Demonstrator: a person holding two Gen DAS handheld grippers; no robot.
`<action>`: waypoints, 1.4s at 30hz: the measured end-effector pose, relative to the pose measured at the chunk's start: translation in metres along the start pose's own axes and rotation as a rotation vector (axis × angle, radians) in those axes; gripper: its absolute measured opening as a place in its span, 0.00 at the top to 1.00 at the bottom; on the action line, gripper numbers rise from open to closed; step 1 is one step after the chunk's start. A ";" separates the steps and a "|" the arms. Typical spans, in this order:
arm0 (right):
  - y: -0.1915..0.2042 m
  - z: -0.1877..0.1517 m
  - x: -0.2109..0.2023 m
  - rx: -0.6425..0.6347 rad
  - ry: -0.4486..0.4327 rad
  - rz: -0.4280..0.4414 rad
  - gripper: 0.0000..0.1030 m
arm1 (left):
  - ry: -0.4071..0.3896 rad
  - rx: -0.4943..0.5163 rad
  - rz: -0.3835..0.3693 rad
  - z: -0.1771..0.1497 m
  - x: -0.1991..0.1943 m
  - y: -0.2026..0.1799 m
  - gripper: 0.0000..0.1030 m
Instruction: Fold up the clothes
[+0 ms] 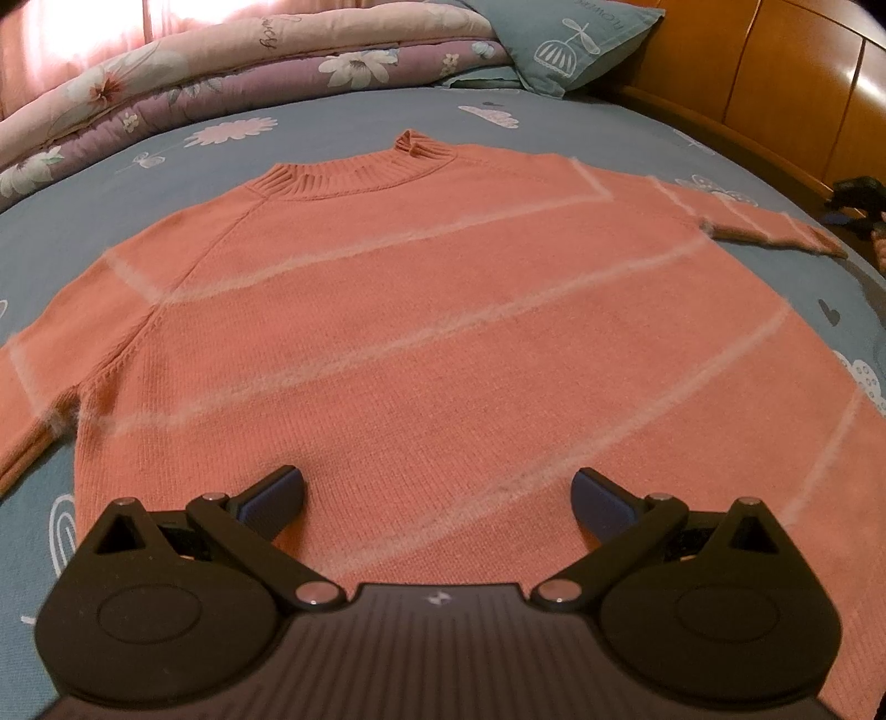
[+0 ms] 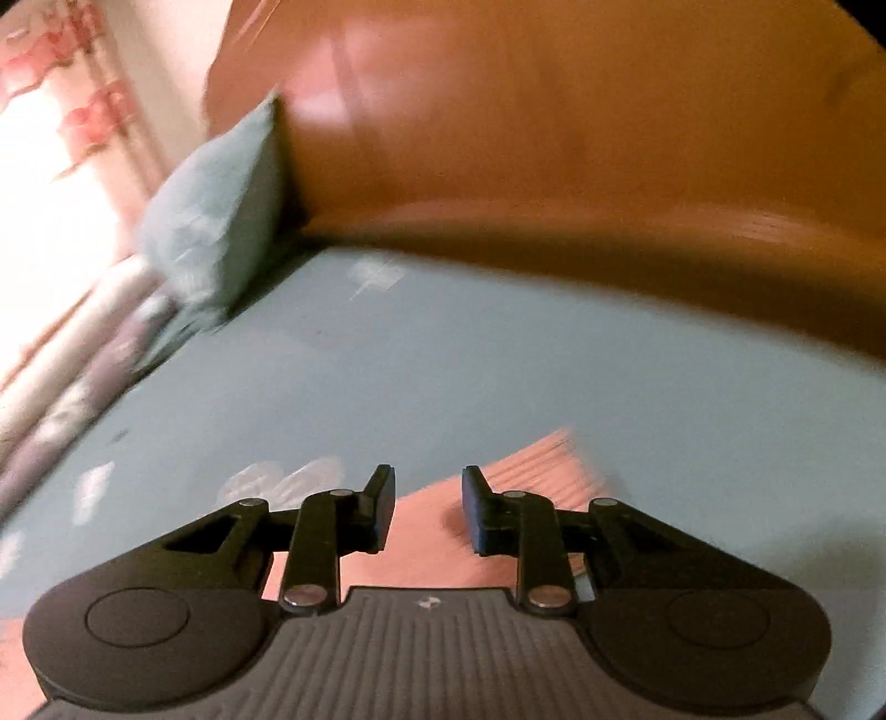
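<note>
Directly under my left gripper (image 1: 437, 498), jaws wide and empty, the salmon knit sweater (image 1: 421, 332) lies flat on the bed (image 1: 343, 127). It looks soft, light and floppy. My right gripper (image 2: 429, 509), jaws part-open and holding nothing, hovers over its sleeve cuff (image 2: 531, 459), a sensible pinch point.

Quilt (image 1: 183, 66) — cursive word, illegible; pillow (image 1: 570, 39) — lettering unreadable.

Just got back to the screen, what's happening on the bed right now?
A pink sweater lies spread flat, front up, on the blue bedsheet, both sleeves out to the sides; no fold is made yet. The left claw hangs wide open over the sweater's hem, holding nothing. The right claw, partly open, hovers over a sleeve cuff near the wooden headboard; nothing is pinched between its fingers. That view is blurred.
</note>
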State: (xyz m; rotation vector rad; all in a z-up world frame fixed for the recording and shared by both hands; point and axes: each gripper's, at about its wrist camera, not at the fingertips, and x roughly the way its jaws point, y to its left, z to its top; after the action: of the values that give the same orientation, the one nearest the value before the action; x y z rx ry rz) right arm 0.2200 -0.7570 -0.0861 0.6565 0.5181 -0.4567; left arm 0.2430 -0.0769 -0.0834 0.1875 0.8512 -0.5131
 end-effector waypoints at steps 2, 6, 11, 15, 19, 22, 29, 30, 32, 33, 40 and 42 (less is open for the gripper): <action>0.017 -0.009 0.011 -0.018 0.073 0.077 0.57 | 0.000 -0.001 0.000 0.000 0.000 0.000 0.01; 0.056 -0.024 0.024 -0.148 0.175 0.162 0.53 | 0.000 -0.006 -0.001 0.002 0.001 -0.001 0.01; 0.047 -0.027 0.018 -0.173 0.175 0.136 0.50 | -0.002 -0.006 0.000 0.001 0.001 0.000 0.01; 0.005 -0.018 -0.006 -0.067 0.111 0.095 0.50 | -0.005 -0.007 -0.007 0.001 0.001 0.001 0.01; -0.010 -0.016 -0.017 0.017 0.080 0.012 0.49 | -0.004 -0.010 -0.008 0.001 0.000 0.002 0.01; 0.031 -0.023 -0.009 -0.054 0.099 -0.012 0.42 | -0.002 -0.010 -0.004 0.001 0.000 0.001 0.01; 0.155 -0.074 0.013 -0.145 0.248 0.390 0.37 | 0.001 -0.014 0.000 0.001 0.000 -0.001 0.01; 0.168 -0.081 0.019 -0.143 0.273 0.426 0.37 | 0.001 -0.016 0.000 0.002 0.000 -0.001 0.01; 0.183 -0.097 0.028 -0.154 0.310 0.464 0.37 | 0.002 -0.019 0.000 0.002 0.000 -0.001 0.01; 0.184 -0.103 0.031 -0.153 0.326 0.472 0.37 | 0.002 -0.020 0.000 0.001 0.000 -0.001 0.01; 0.124 -0.086 0.023 -0.093 0.296 0.426 0.38 | 0.001 -0.016 0.000 0.000 0.000 -0.001 0.01; 0.092 -0.071 0.012 -0.074 0.254 0.363 0.38 | 0.002 -0.017 0.001 0.001 0.000 -0.001 0.01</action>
State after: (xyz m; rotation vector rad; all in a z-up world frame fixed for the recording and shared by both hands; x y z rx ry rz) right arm 0.2583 -0.6475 -0.0994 0.7235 0.6373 -0.0110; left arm 0.2429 -0.0779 -0.0827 0.1731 0.8566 -0.5052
